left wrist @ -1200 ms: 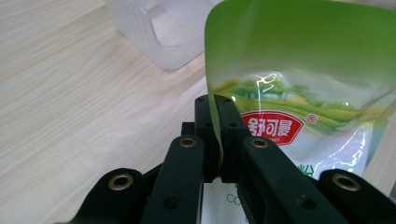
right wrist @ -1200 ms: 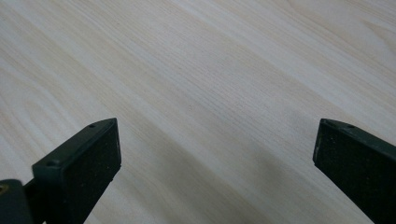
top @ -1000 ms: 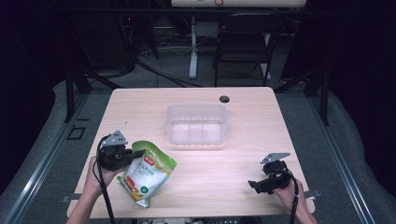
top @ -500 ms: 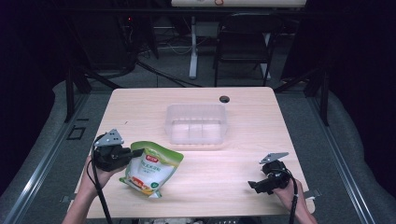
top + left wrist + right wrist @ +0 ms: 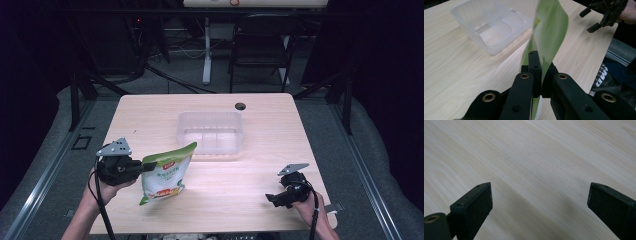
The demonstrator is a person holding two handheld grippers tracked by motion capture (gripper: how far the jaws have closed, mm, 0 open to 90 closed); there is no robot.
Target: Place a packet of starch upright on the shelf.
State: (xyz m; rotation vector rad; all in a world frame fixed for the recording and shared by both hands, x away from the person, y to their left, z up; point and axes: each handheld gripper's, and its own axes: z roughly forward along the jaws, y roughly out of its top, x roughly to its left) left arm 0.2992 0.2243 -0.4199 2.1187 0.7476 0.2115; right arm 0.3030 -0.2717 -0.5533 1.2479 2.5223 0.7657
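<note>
Green pouch (image 5: 165,175) lifted upright, edge pinched between left gripper (image 5: 146,167) fingers; right gripper (image 5: 270,199) fingers wide apart, empty

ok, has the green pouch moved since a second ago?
Yes. The green pouch, clamped in the left claw, has come up off the table and its top now points toward the clear container.

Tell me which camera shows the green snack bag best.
The high view: the bag shows its printed front, held by the left tool. The left gripper view sees it edge-on; the right gripper view faces the table.
</note>
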